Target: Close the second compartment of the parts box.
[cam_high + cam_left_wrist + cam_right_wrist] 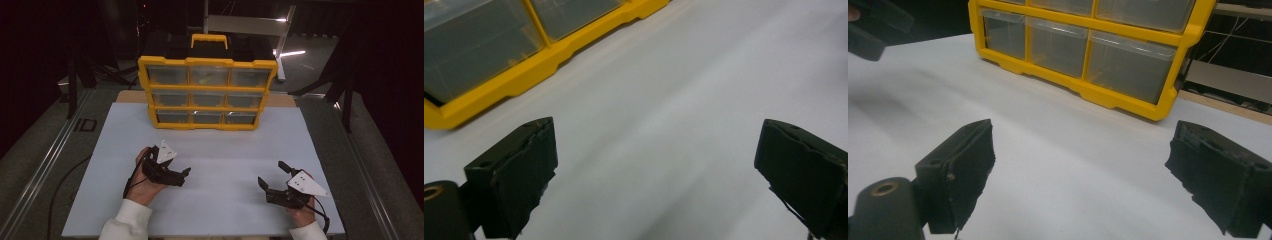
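Drawer cabinet point(207, 92) upright on table; both grippers gaping, empty, near.

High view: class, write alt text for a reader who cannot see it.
A person's two hands each hold black tongs, left tongs and right tongs, both open and empty, low over a white table. Beyond them stands a yellow drawer cabinet with nine clear drawers and a handle on top.
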### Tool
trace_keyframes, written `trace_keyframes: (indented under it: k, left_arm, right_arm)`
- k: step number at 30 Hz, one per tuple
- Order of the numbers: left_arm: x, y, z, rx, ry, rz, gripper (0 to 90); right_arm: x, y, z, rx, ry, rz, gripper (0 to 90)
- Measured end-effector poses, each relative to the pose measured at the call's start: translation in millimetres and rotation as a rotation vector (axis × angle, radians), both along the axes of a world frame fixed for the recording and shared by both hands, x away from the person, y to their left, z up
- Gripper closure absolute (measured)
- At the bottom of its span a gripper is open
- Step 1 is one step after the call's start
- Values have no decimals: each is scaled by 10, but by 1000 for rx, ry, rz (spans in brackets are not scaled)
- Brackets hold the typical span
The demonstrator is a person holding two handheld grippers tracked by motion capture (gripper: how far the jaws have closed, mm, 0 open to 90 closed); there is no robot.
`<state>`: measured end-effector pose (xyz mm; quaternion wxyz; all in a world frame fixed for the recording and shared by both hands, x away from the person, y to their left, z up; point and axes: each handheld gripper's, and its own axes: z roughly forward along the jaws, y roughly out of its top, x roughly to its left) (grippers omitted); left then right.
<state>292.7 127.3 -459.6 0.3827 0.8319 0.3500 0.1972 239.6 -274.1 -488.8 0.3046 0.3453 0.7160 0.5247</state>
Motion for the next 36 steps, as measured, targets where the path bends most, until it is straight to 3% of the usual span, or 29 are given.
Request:
trace_keyframes:
  k: [6, 10, 13, 16, 22, 30, 36]
  left_arm:
    - [-132, 125, -46, -62, -25, 7, 9]
    - [-231, 188, -89, -82, -101, 17, 3]
    - [-291, 249, -139, -112, -131, 19, 3]
    - [-343, 337, -172, -144, -131, -6, 2]
    - [-436, 522, -210, -222, -146, -10, 0]
    - [-499, 687, -242, -239, -182, 37, 0]
    - [-532, 754, -239, -259, -200, 41, 1]
  right_arm:
    - [-3, 6, -3, 0, -1, -1, 106]
    - [-7, 7, -7, 0, 0, 1, 106]
    - [-8, 12, -13, -2, 1, 2, 106]
    - [-6, 16, -17, -7, -2, 0, 106]
    - [-3, 22, -30, -10, -6, 0, 106]
    - [8, 50, -48, -15, -14, 12, 105]
    - [3, 35, -47, -6, -14, 9, 105]
